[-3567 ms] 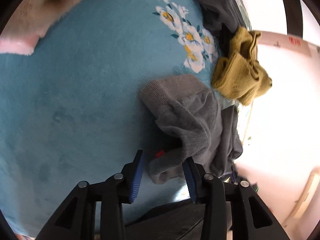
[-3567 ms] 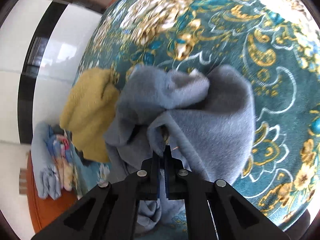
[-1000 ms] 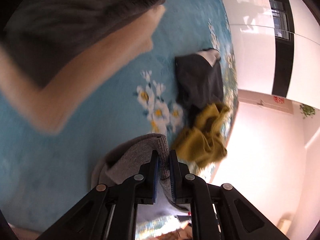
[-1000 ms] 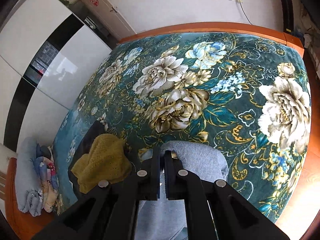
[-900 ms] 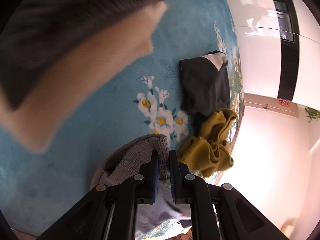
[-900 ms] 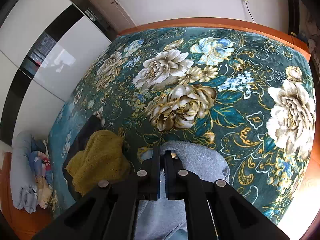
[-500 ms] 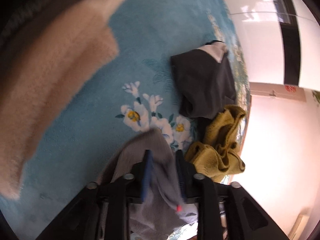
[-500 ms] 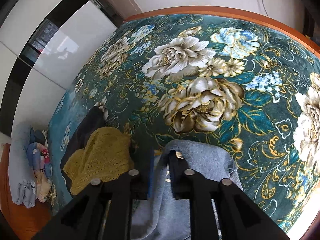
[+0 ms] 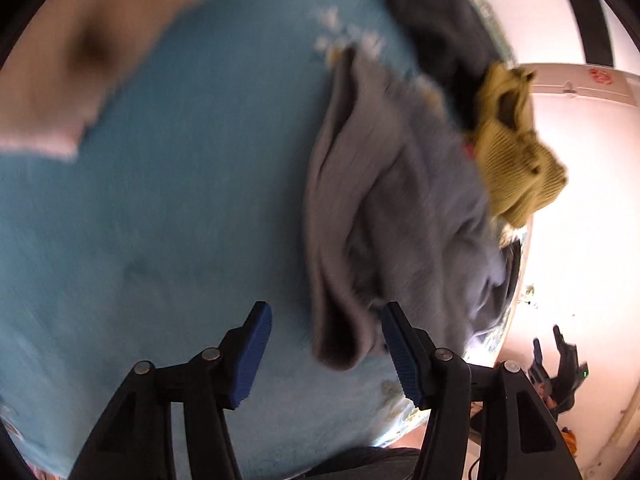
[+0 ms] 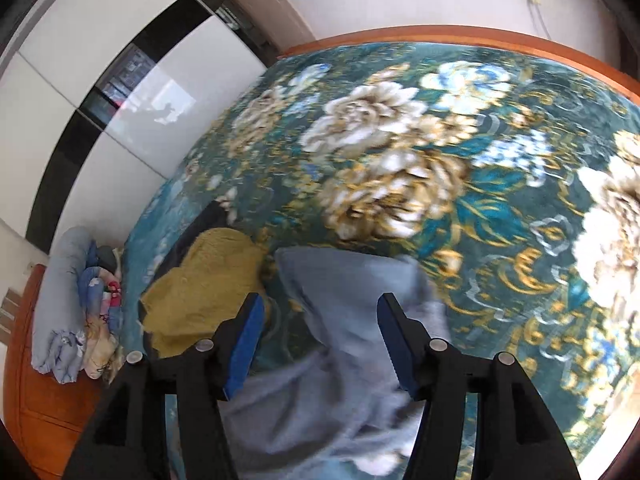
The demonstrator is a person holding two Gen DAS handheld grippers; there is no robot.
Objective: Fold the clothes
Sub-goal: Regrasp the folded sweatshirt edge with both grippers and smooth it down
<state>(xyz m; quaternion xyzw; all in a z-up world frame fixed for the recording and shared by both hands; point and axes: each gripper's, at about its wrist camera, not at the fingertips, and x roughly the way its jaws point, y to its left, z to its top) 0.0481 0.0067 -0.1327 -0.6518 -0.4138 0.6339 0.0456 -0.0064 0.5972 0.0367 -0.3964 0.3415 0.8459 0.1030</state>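
Big floral blanket [image 10: 460, 168] fills the bed, and the grey sweater [image 9: 392, 208] lies crumpled near its edge, mustard knit [image 9: 516, 164] touching it at two o'clock. It looks like a reset between folds: next comes a fresh grip on a hem. Left gripper [image 9: 326, 350] spread wide, empty, sleeve between its jaws; right gripper [image 10: 318, 344] equally wide, grasping nothing, above the sweater.

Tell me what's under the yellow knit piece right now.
The yellow knit piece lies partly on a dark garment, whose edge shows behind it, on the floral blanket. The grey sweater lies beside it. How far the dark garment runs underneath is covered.
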